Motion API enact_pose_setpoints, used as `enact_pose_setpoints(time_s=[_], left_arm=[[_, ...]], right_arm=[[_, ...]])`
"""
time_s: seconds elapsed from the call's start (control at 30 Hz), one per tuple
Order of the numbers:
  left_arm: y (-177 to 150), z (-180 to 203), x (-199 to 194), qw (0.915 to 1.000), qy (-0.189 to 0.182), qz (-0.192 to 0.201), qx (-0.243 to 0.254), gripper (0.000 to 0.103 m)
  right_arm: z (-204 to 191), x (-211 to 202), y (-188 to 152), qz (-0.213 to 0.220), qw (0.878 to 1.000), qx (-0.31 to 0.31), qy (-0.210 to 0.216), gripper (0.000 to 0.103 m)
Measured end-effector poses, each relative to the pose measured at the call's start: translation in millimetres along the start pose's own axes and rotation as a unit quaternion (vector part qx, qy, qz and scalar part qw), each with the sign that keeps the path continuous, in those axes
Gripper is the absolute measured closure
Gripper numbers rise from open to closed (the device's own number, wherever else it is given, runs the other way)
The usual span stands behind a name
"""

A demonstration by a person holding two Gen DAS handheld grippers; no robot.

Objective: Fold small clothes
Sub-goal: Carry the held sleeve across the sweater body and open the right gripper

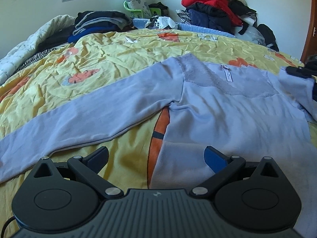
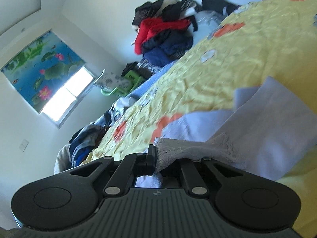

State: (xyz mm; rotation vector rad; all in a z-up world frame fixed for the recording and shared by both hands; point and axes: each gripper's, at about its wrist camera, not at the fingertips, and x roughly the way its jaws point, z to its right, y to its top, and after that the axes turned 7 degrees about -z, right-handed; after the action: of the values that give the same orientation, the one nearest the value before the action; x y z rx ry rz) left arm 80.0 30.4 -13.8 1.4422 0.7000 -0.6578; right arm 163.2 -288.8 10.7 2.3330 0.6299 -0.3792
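A light blue long-sleeved top [image 1: 227,115] lies flat on the yellow bedspread [image 1: 111,59], its left sleeve [image 1: 79,117] stretched out to the left. My left gripper [image 1: 156,156] is open and empty, just above the top's lower left hem corner. My right gripper [image 2: 156,158] is shut on a bunched edge of the same top [image 2: 263,119], lifting it off the bed; its view is tilted. That gripper also shows at the right edge of the left wrist view [image 1: 299,71], at the top's right sleeve.
Folded dark clothes [image 1: 99,23] sit at the bed's far left. A heap of red and navy jackets [image 1: 214,8] is piled at the far right. A green stool [image 1: 138,11] stands under the window. A striped garment [image 1: 37,57] lies at the left edge.
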Motion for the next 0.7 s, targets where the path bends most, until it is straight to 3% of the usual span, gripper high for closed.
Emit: enact_pose_setpoints(time_s=[0.3,0.7], left_arm=[[-0.8,-11.3,-1.7,0.9998,0.017,0.001,0.006,0.000],[-4.7,-32.3,-9.2,0.9999,0.002,0.008,-0.012,0.000]], right_arm=[[-31.4,36.2,-18.5,-0.042,0.999,-0.011,0.006,0.096],[-66.3,75.7,-38.1,-0.069,0.997,-0.018,0.015,0.096]])
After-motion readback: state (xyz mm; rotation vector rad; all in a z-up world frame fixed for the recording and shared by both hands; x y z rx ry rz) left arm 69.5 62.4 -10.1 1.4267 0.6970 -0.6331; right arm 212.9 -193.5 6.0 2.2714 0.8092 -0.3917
